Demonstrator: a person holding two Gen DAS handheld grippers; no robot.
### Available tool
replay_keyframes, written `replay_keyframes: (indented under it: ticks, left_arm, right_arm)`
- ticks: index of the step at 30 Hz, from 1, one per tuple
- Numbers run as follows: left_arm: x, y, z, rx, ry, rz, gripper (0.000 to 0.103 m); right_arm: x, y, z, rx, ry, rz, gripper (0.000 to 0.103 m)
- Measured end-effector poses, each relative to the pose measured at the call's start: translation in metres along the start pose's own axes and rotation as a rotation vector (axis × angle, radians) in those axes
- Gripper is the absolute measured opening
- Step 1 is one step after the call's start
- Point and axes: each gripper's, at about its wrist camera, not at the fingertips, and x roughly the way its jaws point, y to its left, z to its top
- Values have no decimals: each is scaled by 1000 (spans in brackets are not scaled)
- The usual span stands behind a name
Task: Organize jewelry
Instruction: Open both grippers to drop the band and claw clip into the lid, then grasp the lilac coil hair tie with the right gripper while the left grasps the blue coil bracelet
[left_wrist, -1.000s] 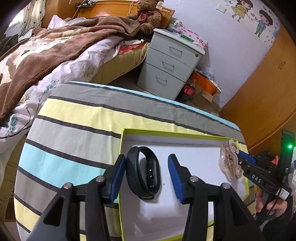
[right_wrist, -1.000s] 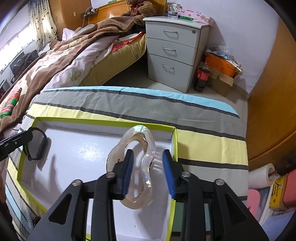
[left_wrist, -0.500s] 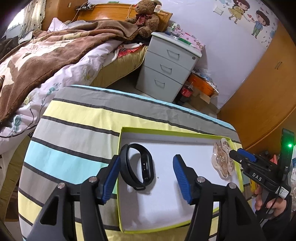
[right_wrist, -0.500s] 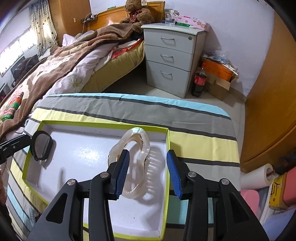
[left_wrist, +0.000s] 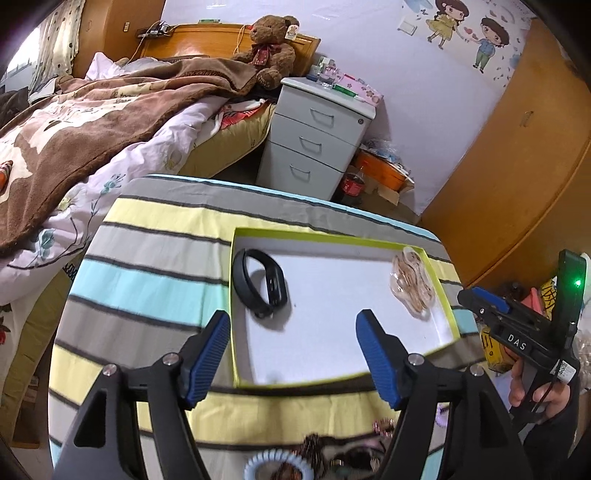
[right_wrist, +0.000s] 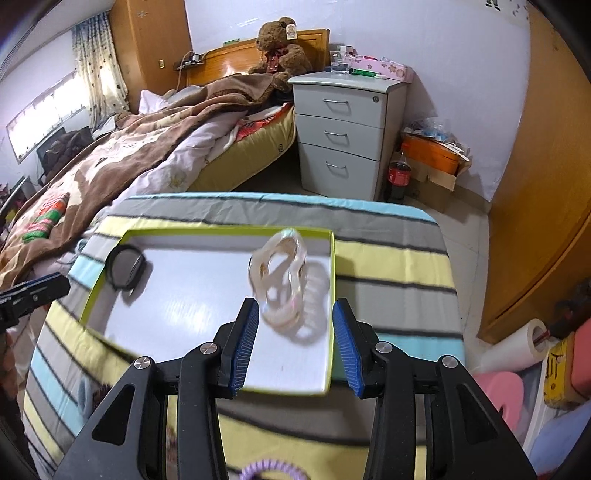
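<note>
A white box with a green rim (left_wrist: 332, 236) lies on the striped cloth. A black wristband (left_wrist: 258, 282) rests in its left part and a clear hair claw clip (left_wrist: 412, 286) at its right wall. My left gripper (left_wrist: 291, 332) hovers over the box's near edge, its jaws opening with nothing between them. In the right wrist view the clip (right_wrist: 280, 277) stands just beyond my right gripper (right_wrist: 295, 314), which is open, its pads off the clip. The wristband (right_wrist: 125, 267) sits at the far left there.
Loose hair ties lie on the cloth near the front: a light blue coil (left_wrist: 275, 465) and a purple coil (right_wrist: 269, 472). A bed (right_wrist: 129, 147), a grey nightstand (right_wrist: 343, 129), a cola bottle (right_wrist: 399, 173) and a wooden wardrobe (right_wrist: 546, 184) stand beyond the table.
Both grippers drew back and upward from the box. The left jaws widened away from the wristband. The right jaws let go of the clip, which stays in the box.
</note>
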Motion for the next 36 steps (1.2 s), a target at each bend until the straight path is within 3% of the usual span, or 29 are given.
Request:
replay_keyframes:
  ticks: [10,20,36]
  left_arm:
    - [-24,13,-47,47,3,26,74]
    - [-27,32,-83,7,54,20,75]
    - [-20,49,-110,-39,98,17,75]
  right_arm:
    - [-20,-4,-56,-31,18,-17,43]
    - [-22,-8,-99,-38,57,-41,43]
    - [-15,-3,-120,-64,98,-16,43]
